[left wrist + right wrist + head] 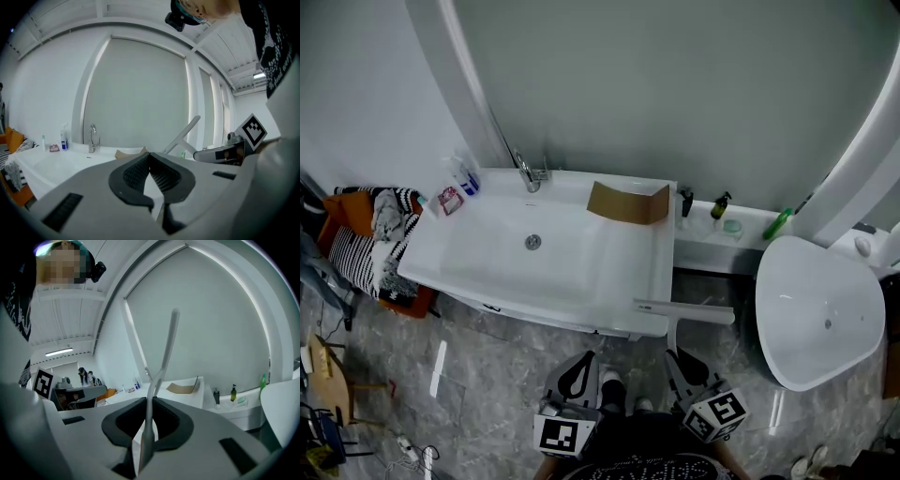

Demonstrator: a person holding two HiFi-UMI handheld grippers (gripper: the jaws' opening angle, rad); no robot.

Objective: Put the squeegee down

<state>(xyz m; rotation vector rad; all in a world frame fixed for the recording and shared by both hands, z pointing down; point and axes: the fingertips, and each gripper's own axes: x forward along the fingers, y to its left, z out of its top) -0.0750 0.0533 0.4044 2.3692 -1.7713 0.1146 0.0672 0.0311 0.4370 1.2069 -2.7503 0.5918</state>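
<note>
As the squeegee (165, 352) is carried clamped in the right gripper (149, 404), with the left gripper (150, 159) closed and empty, it probably next needs lowering onto the counter (664, 267) ahead of the fingers.

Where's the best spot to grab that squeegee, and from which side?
Grab the squeegee by its thin handle, coming from the handle's free end, as the right gripper does. Its wide blade lies crosswise at the far end, awkward to pinch.

Head view looks steeply down; both gripper views look level; all share the sink (581, 258).
</note>
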